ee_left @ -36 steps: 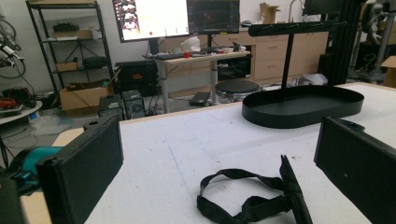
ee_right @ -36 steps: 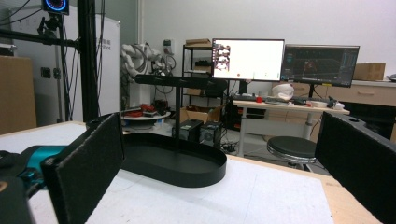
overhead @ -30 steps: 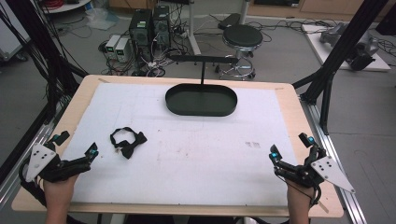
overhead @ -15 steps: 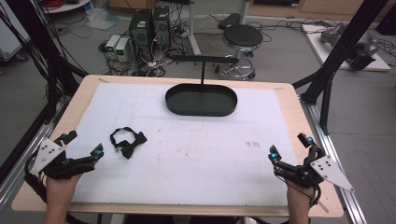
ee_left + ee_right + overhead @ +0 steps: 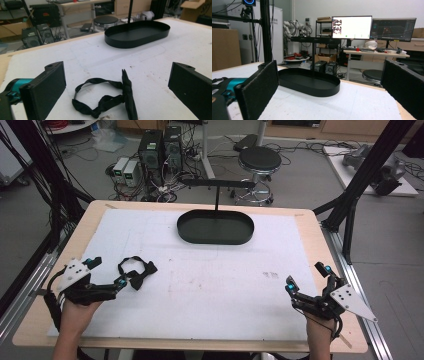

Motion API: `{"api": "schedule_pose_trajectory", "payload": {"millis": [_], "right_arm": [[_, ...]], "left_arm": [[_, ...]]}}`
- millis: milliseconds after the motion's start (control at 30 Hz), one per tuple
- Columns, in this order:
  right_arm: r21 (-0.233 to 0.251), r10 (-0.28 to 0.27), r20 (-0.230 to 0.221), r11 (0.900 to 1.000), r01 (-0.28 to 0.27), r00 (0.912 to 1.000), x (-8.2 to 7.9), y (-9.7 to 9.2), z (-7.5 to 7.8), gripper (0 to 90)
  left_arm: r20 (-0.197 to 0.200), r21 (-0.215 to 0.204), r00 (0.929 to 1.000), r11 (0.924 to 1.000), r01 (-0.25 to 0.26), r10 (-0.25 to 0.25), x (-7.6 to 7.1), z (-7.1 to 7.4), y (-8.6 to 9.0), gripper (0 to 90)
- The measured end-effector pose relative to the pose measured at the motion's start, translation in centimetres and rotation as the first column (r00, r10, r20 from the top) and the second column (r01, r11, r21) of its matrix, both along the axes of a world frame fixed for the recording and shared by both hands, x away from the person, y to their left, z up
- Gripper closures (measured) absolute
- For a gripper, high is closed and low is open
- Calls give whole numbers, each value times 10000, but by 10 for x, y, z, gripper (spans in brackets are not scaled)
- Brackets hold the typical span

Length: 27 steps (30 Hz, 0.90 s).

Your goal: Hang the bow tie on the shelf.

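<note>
Black bow tie [image 5: 110, 98] lies flat, strap looped, between wide-spread left gripper [image 5: 117, 87] jaws

Robotics lab. Black frame struts [image 5: 367, 175] at frame edges, desktop computers [image 5: 160, 147] and cabling on floor, upper left. Two lit monitors [image 5: 352, 27], upper right; stool [image 5: 258, 161], top centre.

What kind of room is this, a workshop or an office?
Most likely a research lab: desktop computers and tangled cables sit on the floor, two monitors glow on a desk, and a black frame surrounds the table.
</note>
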State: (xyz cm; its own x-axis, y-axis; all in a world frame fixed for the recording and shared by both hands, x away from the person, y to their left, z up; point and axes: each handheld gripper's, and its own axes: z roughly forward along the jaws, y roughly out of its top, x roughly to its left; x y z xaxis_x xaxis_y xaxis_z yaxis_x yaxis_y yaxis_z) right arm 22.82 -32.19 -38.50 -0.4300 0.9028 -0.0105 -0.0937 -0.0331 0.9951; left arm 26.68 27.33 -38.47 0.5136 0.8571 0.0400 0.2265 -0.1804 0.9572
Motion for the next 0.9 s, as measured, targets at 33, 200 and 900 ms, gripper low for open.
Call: {"api": "schedule_pose_trajectory", "payload": {"millis": [33,200,900], "right_arm": [[24,-10,-7,10000,10,10000,0,0,0,10],[12,7,-44,10000,-7,10000,1,0,-1,10],[197,-2,-121,9998,5,9999,1,-3,-2,10]], "left_arm": [[-66,59,10000,10000,38,-38,2,0,-2,18],[-784,537,9965,9980,337,-294,16,-1,-13,19],[-3378,2973,9410,9461,1288,-220,59,-27,-56,274]]}}
